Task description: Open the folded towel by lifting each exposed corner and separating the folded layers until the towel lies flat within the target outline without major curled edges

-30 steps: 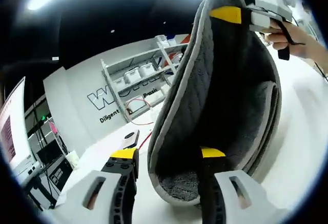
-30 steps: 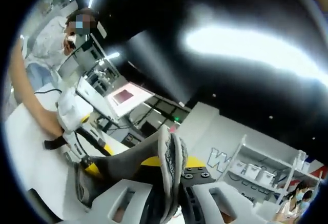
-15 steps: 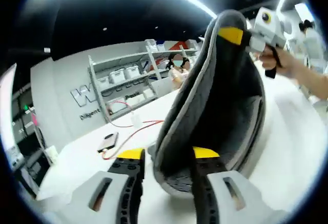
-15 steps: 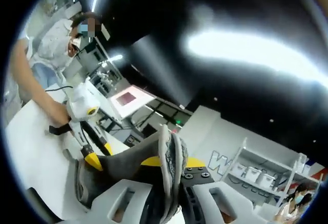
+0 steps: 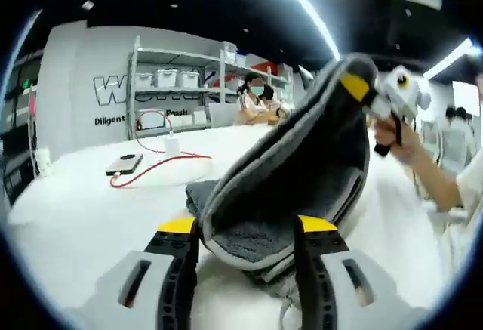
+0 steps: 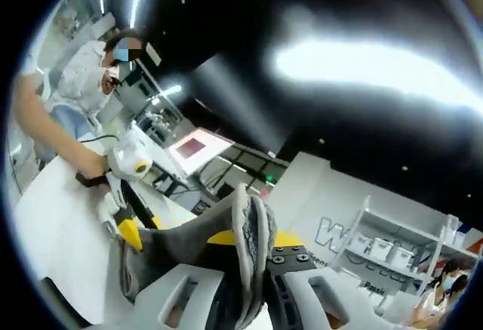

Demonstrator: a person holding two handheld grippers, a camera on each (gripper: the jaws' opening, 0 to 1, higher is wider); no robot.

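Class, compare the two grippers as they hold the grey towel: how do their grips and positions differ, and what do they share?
The left gripper holds the low end of the towel near the white table; the right gripper holds the raised far end. In its own view, the left gripper's jaws stand apart around loose cloth, while the right gripper's jaws press together on a thin bunched edge. Both have yellow tips and grip the same towel.

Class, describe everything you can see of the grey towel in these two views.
The towel is dark grey plush terry with a lighter grey bound edge. Its layers are only partly opened, and it is stretched between the two grippers. The left gripper clamps one end just above the white table; the right gripper pinches the opposite folded edge, held higher.
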